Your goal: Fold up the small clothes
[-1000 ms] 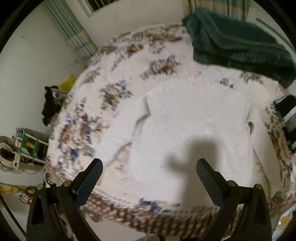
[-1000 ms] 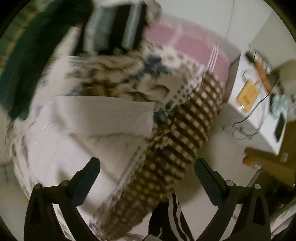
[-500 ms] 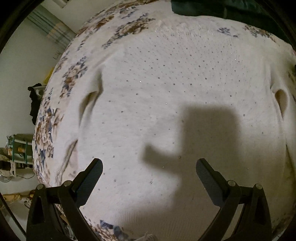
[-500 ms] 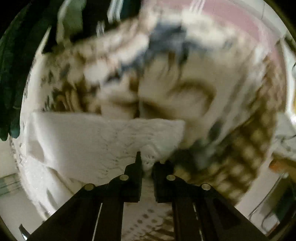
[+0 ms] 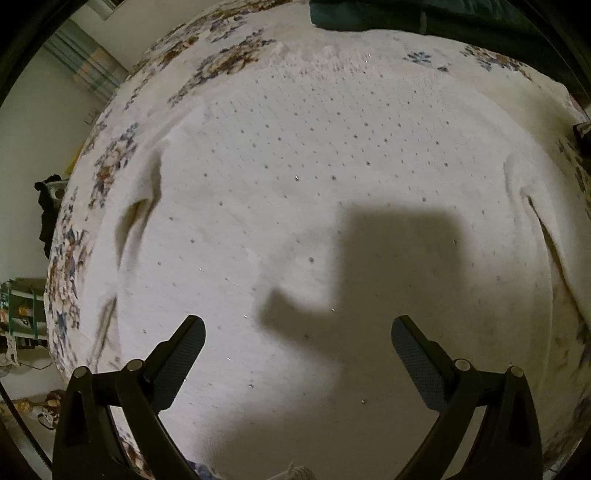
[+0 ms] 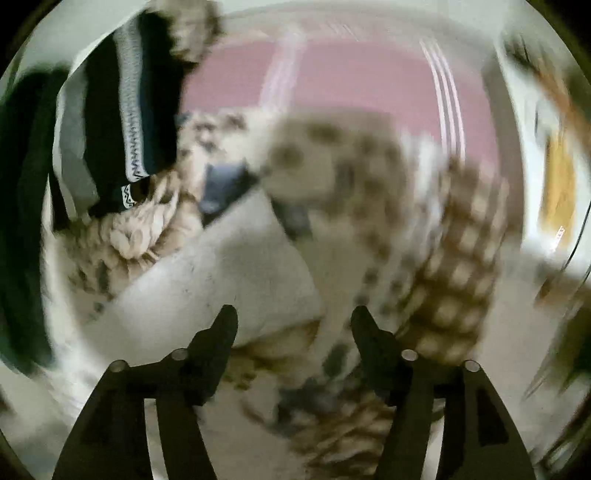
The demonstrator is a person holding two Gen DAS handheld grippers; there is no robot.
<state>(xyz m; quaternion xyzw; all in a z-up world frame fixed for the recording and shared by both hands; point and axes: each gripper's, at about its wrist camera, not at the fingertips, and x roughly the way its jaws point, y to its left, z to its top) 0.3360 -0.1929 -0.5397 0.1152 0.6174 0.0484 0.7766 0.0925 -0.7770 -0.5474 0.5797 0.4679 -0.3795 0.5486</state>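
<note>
The cream knitted sweater with tiny sequins (image 5: 314,206) lies flat on the floral-print bedspread (image 5: 110,162). Left gripper (image 5: 297,341) hovers wide; right gripper (image 6: 293,325), parted, holds nothing. Blur suggests haste: 1 sleeve could bunch.

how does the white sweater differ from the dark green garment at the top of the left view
The white sweater lies spread flat and fills most of the left wrist view; the dark green garment shows only as a strip at the top edge. The sweater is pale with small dots; the green one is plain and dark. Both rest on the floral bedspread.
</note>
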